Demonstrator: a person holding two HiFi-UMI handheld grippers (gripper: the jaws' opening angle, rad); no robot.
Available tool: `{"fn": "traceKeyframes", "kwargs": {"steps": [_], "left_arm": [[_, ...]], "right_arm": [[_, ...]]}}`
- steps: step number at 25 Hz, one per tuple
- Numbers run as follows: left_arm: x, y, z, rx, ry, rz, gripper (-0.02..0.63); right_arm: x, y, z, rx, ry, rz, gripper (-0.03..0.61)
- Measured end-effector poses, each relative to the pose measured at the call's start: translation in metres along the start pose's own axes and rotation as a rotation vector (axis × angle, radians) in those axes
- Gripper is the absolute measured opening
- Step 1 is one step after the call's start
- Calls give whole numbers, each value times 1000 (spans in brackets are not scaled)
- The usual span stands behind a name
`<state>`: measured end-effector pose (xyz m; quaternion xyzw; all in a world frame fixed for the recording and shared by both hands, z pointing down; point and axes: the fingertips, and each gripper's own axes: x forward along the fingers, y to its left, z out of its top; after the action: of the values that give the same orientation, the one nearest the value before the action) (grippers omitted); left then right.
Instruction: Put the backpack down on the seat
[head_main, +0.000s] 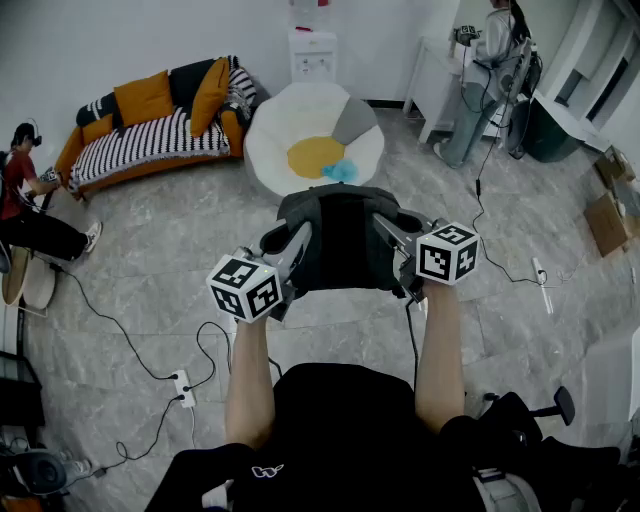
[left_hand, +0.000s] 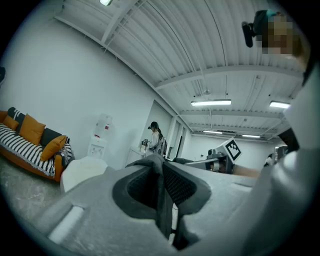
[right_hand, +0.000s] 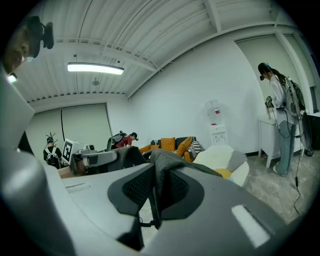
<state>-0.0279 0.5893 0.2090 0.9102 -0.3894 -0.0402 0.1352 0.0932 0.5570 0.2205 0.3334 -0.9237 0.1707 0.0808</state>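
A black backpack (head_main: 345, 240), a white seat (head_main: 272, 135) patched yellow and grey, an orange sofa (head_main: 150, 142) striped black-and-white.

Floor (head_main: 180, 240) between backpack (head_main: 340, 240) and seat (head_main: 275, 140) is bare, so straight ahead is open. Seat's middle is taken by a yellow cushion (head_main: 315, 155), grey cushion (head_main: 352, 120) and some blue thing (head_main: 340, 171); the white left part's free. Sofa (head_main: 150, 135) sits just beside its left.

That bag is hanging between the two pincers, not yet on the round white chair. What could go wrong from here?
The left gripper and right gripper each pinch only a thin fold of the backpack, so it may slip and drop on the floor. The seat already holds a yellow cushion and a small blue thing; the bag could land on them and tip off.
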Motion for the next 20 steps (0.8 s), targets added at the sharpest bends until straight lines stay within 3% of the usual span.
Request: {"fn": "traceKeyframes", "kwargs": {"steps": [13, 20], "left_arm": [[10, -8, -7, 8, 24, 7, 46], [13, -25, -5, 28, 41, 5, 46]], "right_arm": [[-6, -8, -14, 2, 18, 15, 41], [-21, -12, -13, -21, -37, 16, 40]]}}
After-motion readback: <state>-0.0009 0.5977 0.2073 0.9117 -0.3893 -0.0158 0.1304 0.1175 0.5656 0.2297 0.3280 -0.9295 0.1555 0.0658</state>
